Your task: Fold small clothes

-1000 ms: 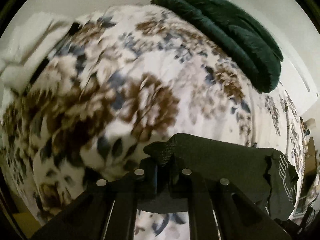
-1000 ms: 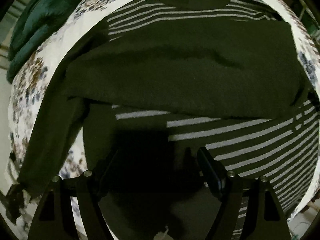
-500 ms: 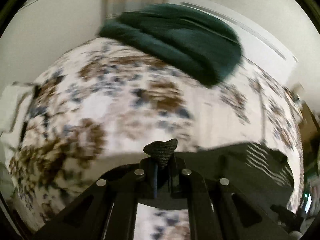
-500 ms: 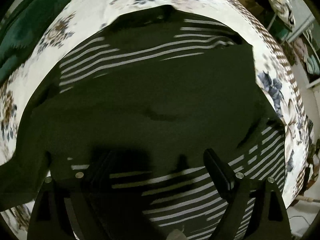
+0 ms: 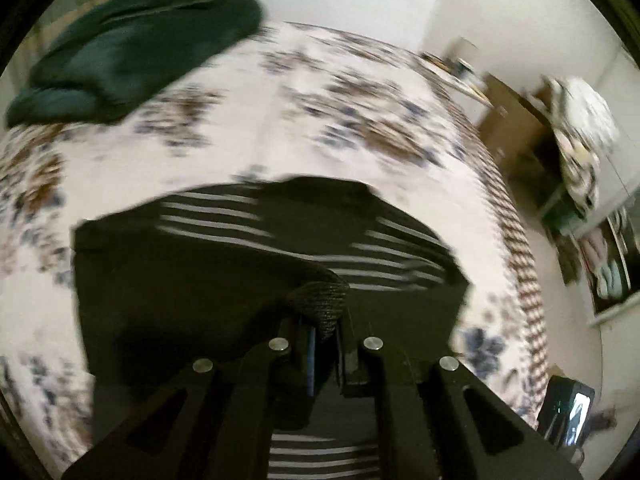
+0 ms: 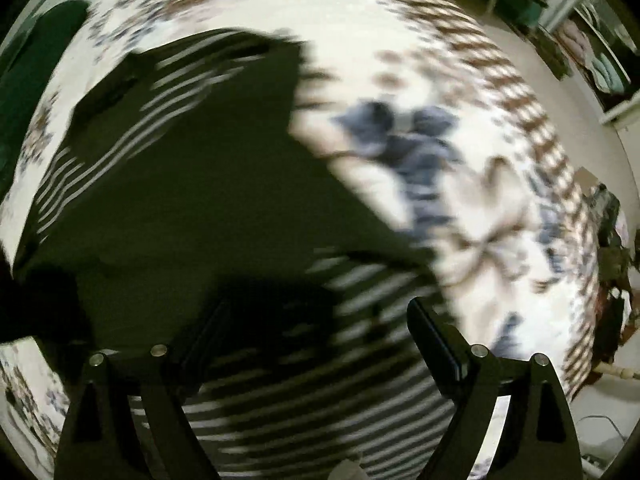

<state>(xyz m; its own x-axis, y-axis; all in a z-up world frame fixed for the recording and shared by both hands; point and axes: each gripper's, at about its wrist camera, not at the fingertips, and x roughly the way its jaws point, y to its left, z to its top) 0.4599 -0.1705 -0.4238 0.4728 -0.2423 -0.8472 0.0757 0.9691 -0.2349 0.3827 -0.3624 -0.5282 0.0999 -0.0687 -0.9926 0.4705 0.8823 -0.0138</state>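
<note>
A dark sweater with thin white stripes [image 5: 180, 280] lies spread on a floral bedspread [image 5: 280, 120]. My left gripper [image 5: 324, 320] is shut on a ribbed knit cuff [image 5: 322, 300] of that sweater and holds it over the plain dark fold of the body. In the right wrist view the sweater [image 6: 200, 200] fills the left and lower part, with its right edge against the bedspread [image 6: 460, 220]. My right gripper [image 6: 316, 312] points down over the striped lower part. It is open, and nothing is pinched between its fingers [image 6: 436, 340].
A dark green blanket [image 5: 132, 48] is bunched at the far left of the bed, also in the right wrist view [image 6: 24, 92]. Past the bed's right edge stand a brown box [image 5: 516, 132], a heap of patterned bedding [image 5: 580, 132] and shelves with clothes [image 5: 608, 260].
My left gripper has swept sideways with the cuff, from over bare bedspread to over the sweater body. My right gripper has slid toward the sweater's right edge, its jaws a little wider.
</note>
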